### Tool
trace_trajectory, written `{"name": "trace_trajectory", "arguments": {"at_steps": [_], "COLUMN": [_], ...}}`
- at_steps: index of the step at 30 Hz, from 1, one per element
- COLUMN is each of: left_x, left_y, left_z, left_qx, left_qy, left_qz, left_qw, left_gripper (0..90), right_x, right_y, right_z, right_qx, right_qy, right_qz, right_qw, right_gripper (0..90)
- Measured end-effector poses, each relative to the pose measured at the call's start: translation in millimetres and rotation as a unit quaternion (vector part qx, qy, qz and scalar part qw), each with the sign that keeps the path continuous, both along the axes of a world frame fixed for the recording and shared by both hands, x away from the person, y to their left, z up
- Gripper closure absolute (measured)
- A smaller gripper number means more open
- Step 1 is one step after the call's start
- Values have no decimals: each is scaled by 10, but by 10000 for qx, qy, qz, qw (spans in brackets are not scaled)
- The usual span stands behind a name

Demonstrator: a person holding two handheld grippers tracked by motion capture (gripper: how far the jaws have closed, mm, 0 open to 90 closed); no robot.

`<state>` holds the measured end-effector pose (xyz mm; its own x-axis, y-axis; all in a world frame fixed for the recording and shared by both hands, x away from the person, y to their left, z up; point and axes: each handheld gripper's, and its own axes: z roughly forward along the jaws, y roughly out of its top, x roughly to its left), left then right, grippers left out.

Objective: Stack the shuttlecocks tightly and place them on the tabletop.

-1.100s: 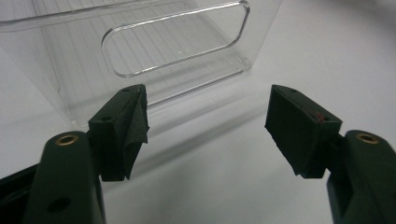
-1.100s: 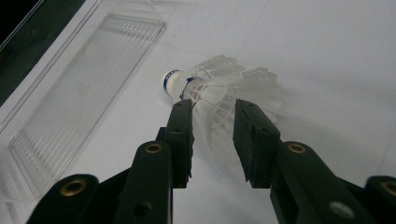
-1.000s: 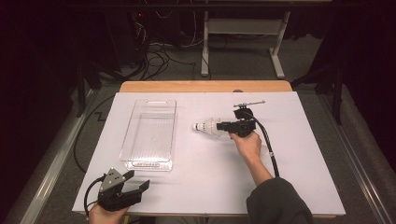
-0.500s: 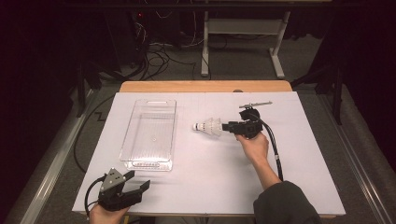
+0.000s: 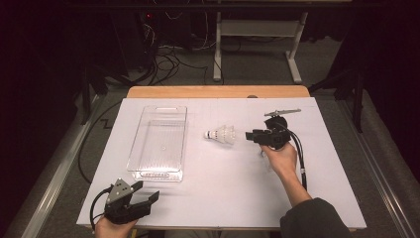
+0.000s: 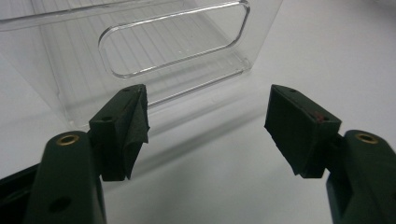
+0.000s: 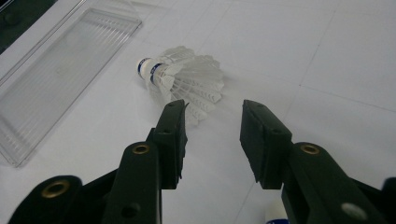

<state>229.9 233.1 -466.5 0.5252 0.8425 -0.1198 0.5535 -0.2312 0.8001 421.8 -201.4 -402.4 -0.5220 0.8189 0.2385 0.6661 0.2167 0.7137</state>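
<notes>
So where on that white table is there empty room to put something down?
Bare sheet lies between the clear tray and the shuttlecock, along the near edge between the left gripper and the right forearm, and at the far right. It is crowded around the right gripper.

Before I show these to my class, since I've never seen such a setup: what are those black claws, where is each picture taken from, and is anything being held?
The black claws are hand-held tools: a person grips a two-jaw gripper in each hand. The high view looks down on a white table from above. There the left gripper sits at the near edge and the right gripper is farther out. The other two pictures come from a camera riding on each gripper, looking along its jaws.

On the table lie a clear plastic tray, empty, and a white shuttlecock on its side. A second shuttlecock's tip seems to peek out under the right gripper.

Nothing is held. The left gripper's jaws stand wide apart, facing the tray's handle end. The right gripper's jaws are open just short of the shuttlecock's feathers.
</notes>
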Motion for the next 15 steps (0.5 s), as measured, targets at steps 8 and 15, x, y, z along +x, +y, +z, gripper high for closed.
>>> {"name": "trace_trajectory", "arguments": {"at_steps": [8,15], "left_x": [3,1], "left_y": [-8,-11], "left_z": [-4,-5], "left_qx": [15,6], "left_qy": [13,12], "left_qz": [-8,-4], "left_qw": [10000,10000], "left_gripper": [310,310], "right_x": [-52,-134], "right_y": [-84,-107], "right_z": [32,55], "right_qx": [-26,-112], "right_qy": [-45,-72], "right_qz": [-43,-24], "right_qw": [10000,9999], "right_gripper": [616,616]}}
